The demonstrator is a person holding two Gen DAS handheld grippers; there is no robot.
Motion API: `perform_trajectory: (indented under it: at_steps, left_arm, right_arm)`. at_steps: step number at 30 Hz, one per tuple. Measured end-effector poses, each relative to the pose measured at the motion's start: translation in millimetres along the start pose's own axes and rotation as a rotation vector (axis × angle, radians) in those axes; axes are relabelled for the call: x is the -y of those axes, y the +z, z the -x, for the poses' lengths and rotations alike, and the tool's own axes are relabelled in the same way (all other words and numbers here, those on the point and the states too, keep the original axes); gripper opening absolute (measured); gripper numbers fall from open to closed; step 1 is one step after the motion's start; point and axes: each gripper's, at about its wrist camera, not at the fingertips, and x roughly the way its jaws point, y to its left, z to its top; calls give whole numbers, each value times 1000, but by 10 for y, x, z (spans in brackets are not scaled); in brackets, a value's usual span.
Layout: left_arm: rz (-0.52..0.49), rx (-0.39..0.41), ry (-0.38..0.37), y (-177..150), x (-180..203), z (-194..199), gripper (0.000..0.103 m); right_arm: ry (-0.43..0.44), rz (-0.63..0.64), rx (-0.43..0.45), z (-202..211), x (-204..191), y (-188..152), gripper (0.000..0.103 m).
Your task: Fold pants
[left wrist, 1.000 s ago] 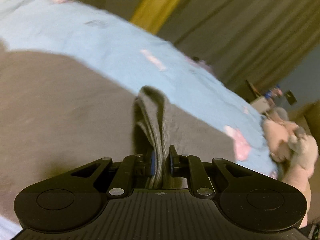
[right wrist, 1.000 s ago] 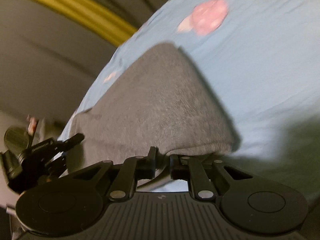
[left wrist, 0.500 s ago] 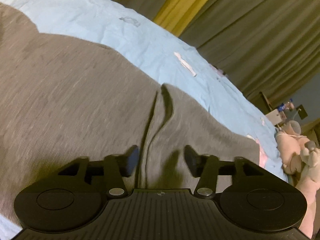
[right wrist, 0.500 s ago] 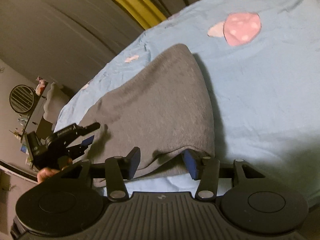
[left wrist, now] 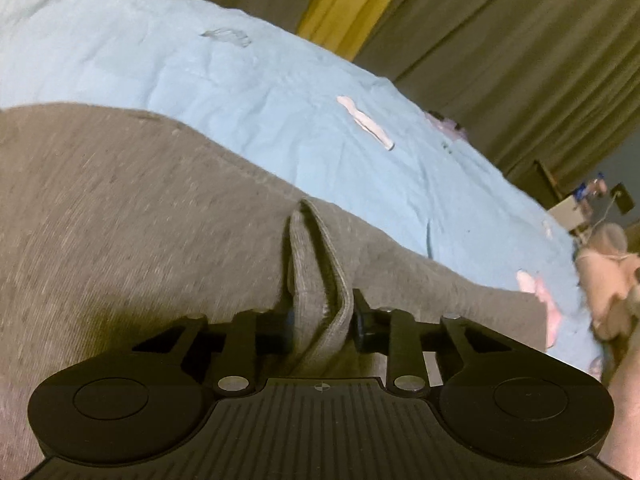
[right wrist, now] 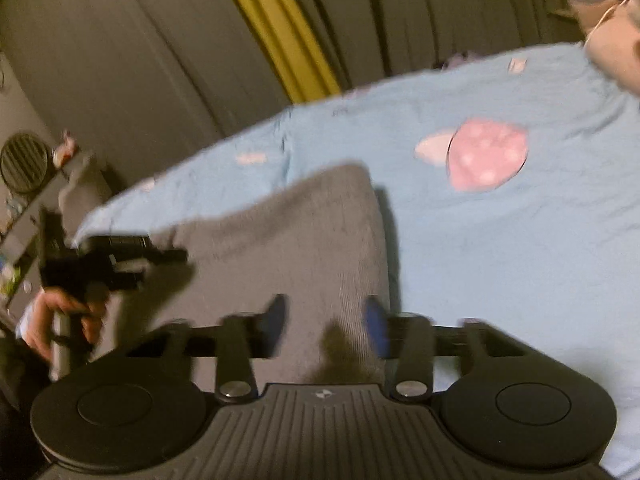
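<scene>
On the bed, from left to right:

Left hand (right wrist: 66,320): seen at the far left of the right wrist view, wrapped around the handle of the left gripper (right wrist: 168,256), which reaches out over the near-left part of the cloth.
Left gripper, own view (left wrist: 320,316): its two black fingers (left wrist: 362,318) are pressed in on a raised ridge of grey fabric that stands up between them; the jaws are closed around that pinch.
Pants (left wrist: 132,232): grey knit, lying flat on the bed and filling the left and lower part of the left wrist view; in the right wrist view (right wrist: 288,248) they run away from the camera as a broad band with a straight right edge.
Bedsheet (left wrist: 248,80): light blue, wrinkled, under and beyond the pants, printed with pink shapes, one large pink patch (right wrist: 486,154) lying to the right of the pants.
Right gripper (right wrist: 326,324): hangs over the near end of the pants close to their right edge, blue-padded fingers (right wrist: 376,326) spread apart with nothing between them; the view is blurred.
Curtains (left wrist: 500,40): grey-green folds behind the bed, with a yellow strip (left wrist: 340,0) among them.
Plush toy (left wrist: 612,280): pale pink, at the far right edge of the bed.
</scene>
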Motion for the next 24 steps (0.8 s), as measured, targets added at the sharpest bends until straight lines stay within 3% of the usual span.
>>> perform_trajectory:
  at_steps: [3,8,15,16,18,20,24]
  left_arm:
    - [-39,5,25,-4,73,20,24]
    - [-128,25,77,20,245,2,20]
    - [-239,130,89,65,425,77,19]
    - [-257,109,125,72,408,7,21]
    - [-253,36,185,76,348,-100,37]
    - [-231,45,154,42,289,38,42]
    - [-284,31,139,-197,168,430,67]
  right_arm:
    - [-102,91,-65,-295,-11,-196,36]
    - [-61,-12,-66,-324,186,-186,39]
    - [-58,0,-46,-306,116,-218,43]
    - [-60,-4,-48,-307,119,-216,45]
    - [-67,-8,-50,-327,150,-221,50]
    - [-63,-18,-52,-333,170,-222,52]
    - [-58,-25,-53,-335,181,-229,57]
